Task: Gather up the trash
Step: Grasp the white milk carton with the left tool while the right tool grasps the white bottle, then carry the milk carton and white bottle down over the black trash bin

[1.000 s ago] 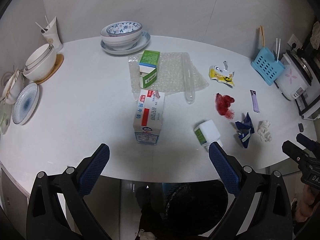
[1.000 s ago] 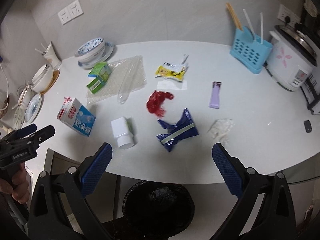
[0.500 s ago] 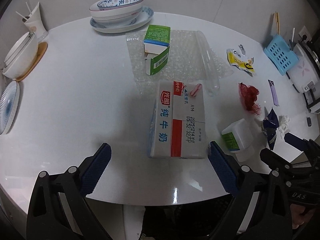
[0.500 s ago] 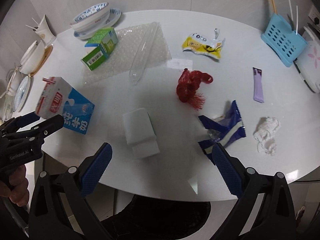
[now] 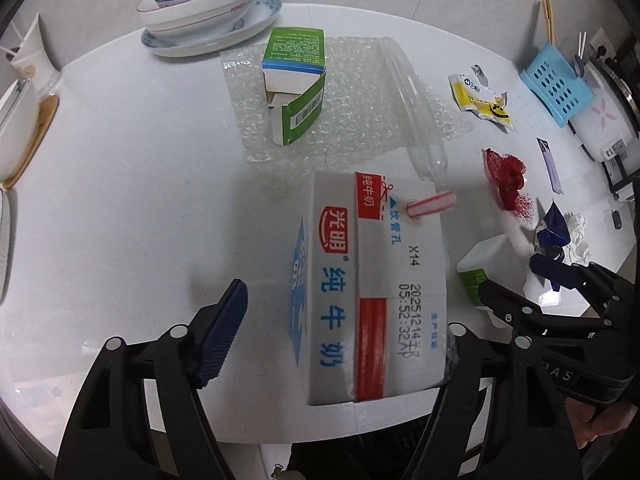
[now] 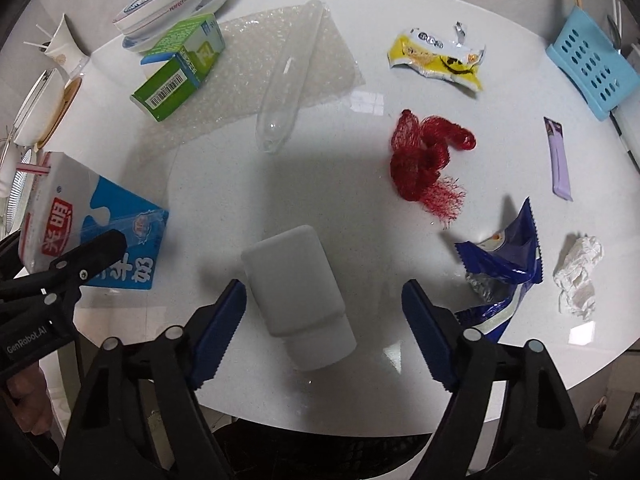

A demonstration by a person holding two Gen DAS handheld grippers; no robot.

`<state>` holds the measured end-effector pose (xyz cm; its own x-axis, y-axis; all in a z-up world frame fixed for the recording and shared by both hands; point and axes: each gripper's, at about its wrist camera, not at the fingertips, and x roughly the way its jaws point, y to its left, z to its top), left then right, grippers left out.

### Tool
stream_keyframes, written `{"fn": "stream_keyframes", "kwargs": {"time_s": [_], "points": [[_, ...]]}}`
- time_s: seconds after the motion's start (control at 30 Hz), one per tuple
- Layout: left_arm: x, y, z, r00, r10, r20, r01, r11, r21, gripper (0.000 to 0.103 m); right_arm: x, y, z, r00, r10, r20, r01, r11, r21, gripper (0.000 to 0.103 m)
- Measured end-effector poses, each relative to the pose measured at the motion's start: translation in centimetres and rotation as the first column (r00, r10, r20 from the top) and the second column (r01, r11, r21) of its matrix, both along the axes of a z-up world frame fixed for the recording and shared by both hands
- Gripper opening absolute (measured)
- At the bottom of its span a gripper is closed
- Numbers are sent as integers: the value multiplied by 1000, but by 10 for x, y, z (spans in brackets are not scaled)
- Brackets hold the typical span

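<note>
**Spotter:** Which of your claws is nearer its piece of trash?

**Me:** Both are close. My left claw (image 5: 340,320) is spread wide, gripping nothing, with the milk carton (image 5: 372,288) between its fingers. The carton's long axis runs straight away from me, along the fingers, straw end farthest. The left pad (image 5: 224,328) stands a little apart from the carton's side; the right pad is hidden behind the carton, so I can't tell whether it touches.

**Spotter:** And the right?

**Me:** My right claw (image 6: 324,332) is also released and wide. The white bottle (image 6: 298,292), just right of the milk carton on the surface (image 6: 240,184), lies on its side between the fingers, cap end toward me, nearer the left pad. I judge a small shift left would centre it before I clench.
</note>
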<state>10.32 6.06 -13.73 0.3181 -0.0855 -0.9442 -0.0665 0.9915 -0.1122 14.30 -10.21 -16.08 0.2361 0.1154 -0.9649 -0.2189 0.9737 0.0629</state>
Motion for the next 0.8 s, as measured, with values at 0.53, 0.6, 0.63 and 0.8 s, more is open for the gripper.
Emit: {"fn": "stream_keyframes", "kwargs": {"time_s": [0.53,0.6,0.63,0.8], "points": [[1,0,8,998,-55,11,56,998,-20,40,-6,-18,12,997,-79,19,79,997,25,40],[0,0,11,998,-58,15,59,998,-19,40,-6,-22,18,995,-90,33,90,996,27,40],[-1,-1,13,998,-60,18,60,998,-17,40,-8,-22,22,995,-95,38,94,995,27,40],[-7,-4,27,997,-68,41,69,997,-18,40,-17,-31,42,991,-112,77,109,993,38,40]]}}
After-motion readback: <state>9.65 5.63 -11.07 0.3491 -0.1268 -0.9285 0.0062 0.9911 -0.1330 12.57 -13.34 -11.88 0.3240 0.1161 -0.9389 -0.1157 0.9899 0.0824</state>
